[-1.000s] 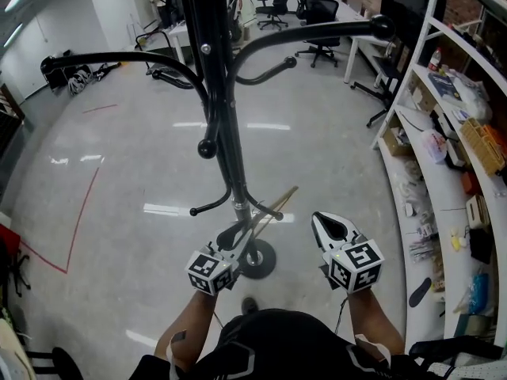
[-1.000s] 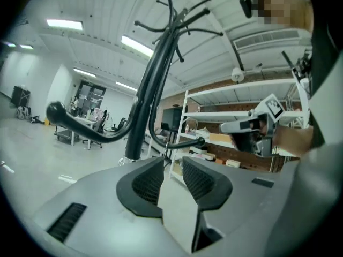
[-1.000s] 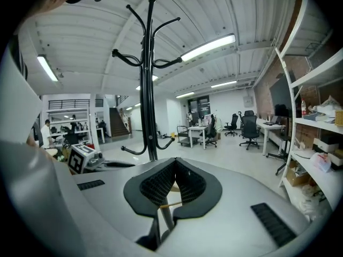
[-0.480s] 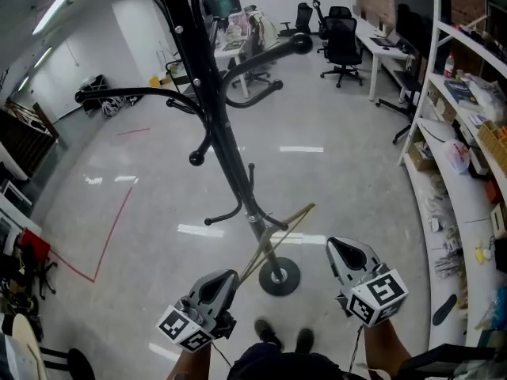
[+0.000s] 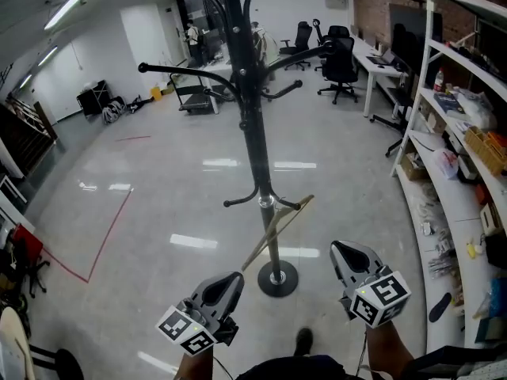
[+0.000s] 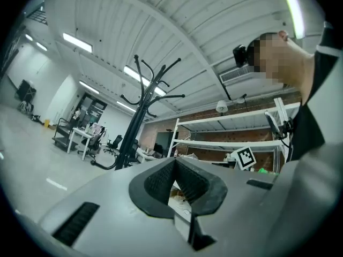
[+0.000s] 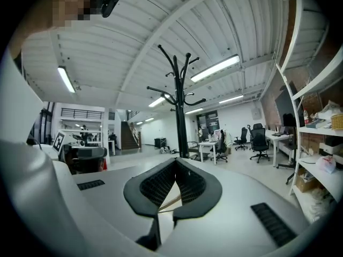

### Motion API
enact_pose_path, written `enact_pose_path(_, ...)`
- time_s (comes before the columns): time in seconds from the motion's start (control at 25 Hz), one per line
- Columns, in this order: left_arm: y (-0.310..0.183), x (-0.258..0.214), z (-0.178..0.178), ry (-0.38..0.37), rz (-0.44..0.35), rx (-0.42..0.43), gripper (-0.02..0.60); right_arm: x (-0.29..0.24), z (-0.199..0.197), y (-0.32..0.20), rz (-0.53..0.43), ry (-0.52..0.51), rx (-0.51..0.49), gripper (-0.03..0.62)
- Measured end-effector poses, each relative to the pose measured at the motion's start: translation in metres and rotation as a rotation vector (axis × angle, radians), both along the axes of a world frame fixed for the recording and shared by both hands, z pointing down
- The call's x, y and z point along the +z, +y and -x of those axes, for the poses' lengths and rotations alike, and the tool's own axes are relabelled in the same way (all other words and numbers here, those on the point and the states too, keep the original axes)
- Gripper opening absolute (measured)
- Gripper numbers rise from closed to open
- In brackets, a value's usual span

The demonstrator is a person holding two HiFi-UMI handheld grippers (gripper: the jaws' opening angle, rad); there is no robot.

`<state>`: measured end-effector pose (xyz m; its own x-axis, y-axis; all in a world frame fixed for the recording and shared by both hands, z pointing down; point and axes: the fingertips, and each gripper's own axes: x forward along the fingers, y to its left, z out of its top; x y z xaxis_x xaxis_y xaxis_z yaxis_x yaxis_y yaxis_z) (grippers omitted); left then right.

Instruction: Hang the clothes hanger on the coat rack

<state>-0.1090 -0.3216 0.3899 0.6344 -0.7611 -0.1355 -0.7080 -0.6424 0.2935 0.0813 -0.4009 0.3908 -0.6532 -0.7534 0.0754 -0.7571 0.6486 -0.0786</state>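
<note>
Both jaw pairs are closed and grip nothing. Pale wooden clothes hanger [image 5: 291,216] hangs tilted from a low hook of the black coat rack [image 5: 252,133], against its pole. Left gripper [image 5: 230,279] and right gripper [image 5: 343,249] hover below, apart from it.

Left gripper [image 5: 231,280] and right gripper [image 5: 342,249] hover side by side, jaws together.

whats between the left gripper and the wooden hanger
Only bare floor. The head view shows the left gripper apart from the wooden hanger, nothing between them.
</note>
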Motion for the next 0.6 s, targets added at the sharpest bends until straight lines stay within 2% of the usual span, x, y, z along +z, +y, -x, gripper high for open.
enact_pose_path(0.08,0.024,0.001,0.008,0.031,0.020,0.019,0.002,0.000,0.011,0.027,0.000,0.007,0.005,0.005)
enact_pose_path(0.24,0.084,0.005,0.012,-0.015,0.011,0.093,0.000,0.002,0.024,0.090,0.018,0.016,0.035,0.005)
enact_pose_path(0.36,0.128,-0.004,0.027,0.020,0.012,0.133,0.001,0.005,0.035,0.134,0.042,0.027,0.065,0.005)
enact_pose_path(0.44,0.151,-0.011,0.033,0.038,0.014,0.135,0.000,0.004,0.038,0.160,0.046,0.041,0.075,0.005)
enact_pose_path(0.6,0.191,-0.017,0.028,0.019,0.019,0.144,0.000,-0.011,0.036,0.204,0.027,0.031,0.093,0.005)
